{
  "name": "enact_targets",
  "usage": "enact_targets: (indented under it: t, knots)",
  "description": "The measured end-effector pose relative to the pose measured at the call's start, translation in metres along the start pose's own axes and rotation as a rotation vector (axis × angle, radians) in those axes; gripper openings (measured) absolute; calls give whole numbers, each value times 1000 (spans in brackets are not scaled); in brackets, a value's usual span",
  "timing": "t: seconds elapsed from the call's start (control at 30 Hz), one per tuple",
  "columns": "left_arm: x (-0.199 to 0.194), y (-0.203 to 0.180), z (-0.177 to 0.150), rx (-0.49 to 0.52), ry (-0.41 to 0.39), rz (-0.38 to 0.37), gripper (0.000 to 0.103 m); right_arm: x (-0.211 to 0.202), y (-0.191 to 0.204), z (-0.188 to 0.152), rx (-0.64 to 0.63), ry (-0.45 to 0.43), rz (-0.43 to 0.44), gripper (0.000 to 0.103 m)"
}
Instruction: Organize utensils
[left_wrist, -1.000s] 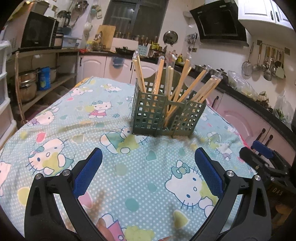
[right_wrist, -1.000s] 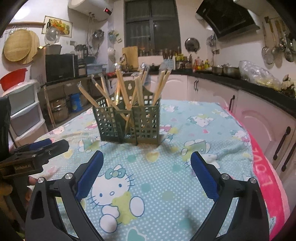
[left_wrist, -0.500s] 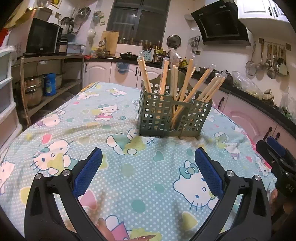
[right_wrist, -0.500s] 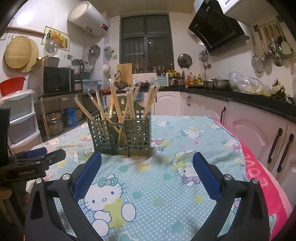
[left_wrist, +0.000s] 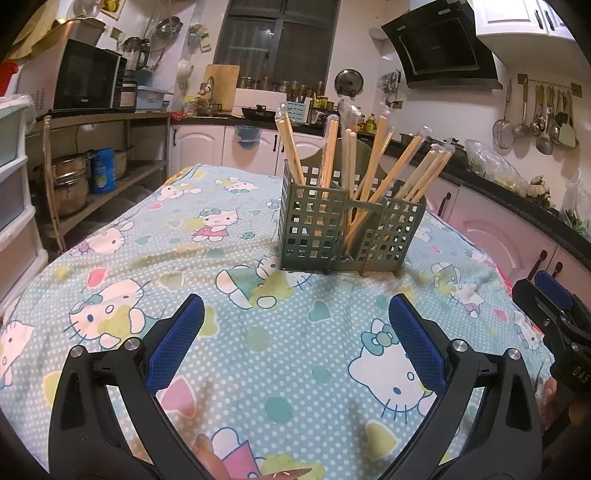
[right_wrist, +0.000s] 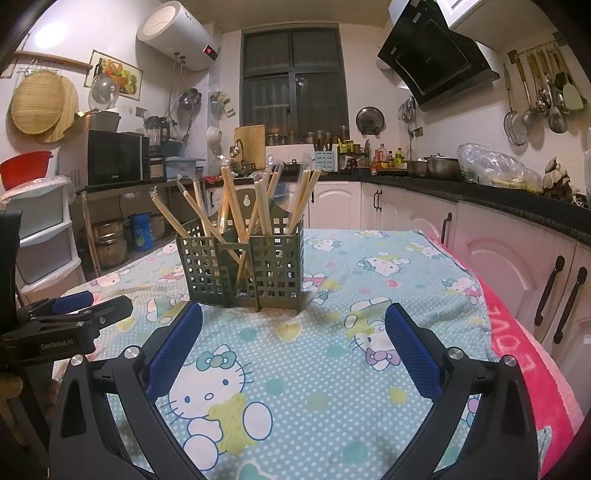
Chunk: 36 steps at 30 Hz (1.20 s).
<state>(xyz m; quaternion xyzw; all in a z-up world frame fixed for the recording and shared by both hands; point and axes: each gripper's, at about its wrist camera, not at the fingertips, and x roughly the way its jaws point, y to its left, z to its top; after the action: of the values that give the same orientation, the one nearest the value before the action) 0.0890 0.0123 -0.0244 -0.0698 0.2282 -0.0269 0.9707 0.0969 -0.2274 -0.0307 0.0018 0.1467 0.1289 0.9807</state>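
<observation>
— Where's the utensil holder?

— One green lattice caddy stands upright mid-table on the cartoon-cat tablecloth, with three front compartments visible. Wrapped wooden chopsticks lean out of it, roughly nine bundles; I can't count them exactly.

— And the grippers?

— Two. The left gripper hangs over the cloth near the caddy, blue pads spread wide, nothing between them. The right gripper is likewise apart and empty, well short of the caddy.
</observation>
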Motion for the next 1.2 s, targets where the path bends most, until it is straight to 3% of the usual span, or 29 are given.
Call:
enact_targets:
  t: [1.2]
  knots:
    - [-1, 2, 0, -5, 5, 12, 92, 0, -1, -1, 1, 5, 2, 96]
